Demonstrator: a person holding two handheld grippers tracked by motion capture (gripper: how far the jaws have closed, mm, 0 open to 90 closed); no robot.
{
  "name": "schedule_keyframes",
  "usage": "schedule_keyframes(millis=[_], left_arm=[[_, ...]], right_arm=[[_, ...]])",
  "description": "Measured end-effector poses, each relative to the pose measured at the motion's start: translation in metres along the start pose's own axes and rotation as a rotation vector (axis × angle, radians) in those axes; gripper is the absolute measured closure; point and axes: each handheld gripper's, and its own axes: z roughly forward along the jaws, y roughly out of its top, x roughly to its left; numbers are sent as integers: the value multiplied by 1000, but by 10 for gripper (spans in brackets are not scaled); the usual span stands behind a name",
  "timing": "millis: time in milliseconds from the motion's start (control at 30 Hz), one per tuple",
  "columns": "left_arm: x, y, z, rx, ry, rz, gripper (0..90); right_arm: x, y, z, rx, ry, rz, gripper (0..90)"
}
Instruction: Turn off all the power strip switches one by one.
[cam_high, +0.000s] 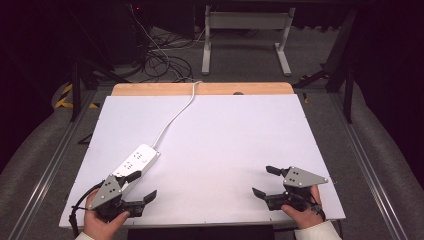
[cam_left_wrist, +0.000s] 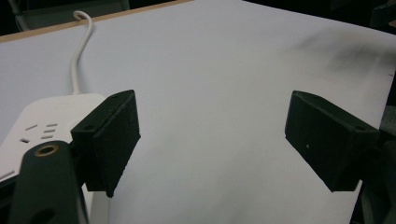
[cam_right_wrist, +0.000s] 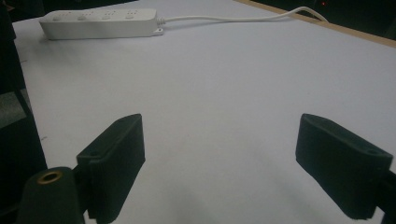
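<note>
A white power strip (cam_high: 137, 160) lies at the near left of the white table top (cam_high: 225, 130), its white cable (cam_high: 175, 116) running to the far edge. My left gripper (cam_high: 141, 186) is held open just in front of the strip's near end, nothing between its jaws. In the left gripper view the power strip (cam_left_wrist: 42, 127) sits behind the left jaw of the left gripper (cam_left_wrist: 212, 140). My right gripper (cam_high: 266, 181) stands open at the near right over bare table. The right gripper view looks past the right gripper (cam_right_wrist: 219, 163) to the power strip (cam_right_wrist: 100, 22) lying far off.
A wooden strip (cam_high: 200, 89) borders the table's far edge. Beyond it on the floor lie a tangle of cables (cam_high: 160, 60) and a white desk frame (cam_high: 245, 35). Metal rails (cam_high: 50, 165) run along both sides of the table.
</note>
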Motion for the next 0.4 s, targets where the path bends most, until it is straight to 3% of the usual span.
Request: schedule_keyframes(millis=[167,400], left_arm=[[-2,2,-2,22,-15,-59,215],[-2,2,-2,8,-6,-23,204]], right_arm=[[0,0,0,-3,1,1,165],[0,0,0,-2,1,0,165]])
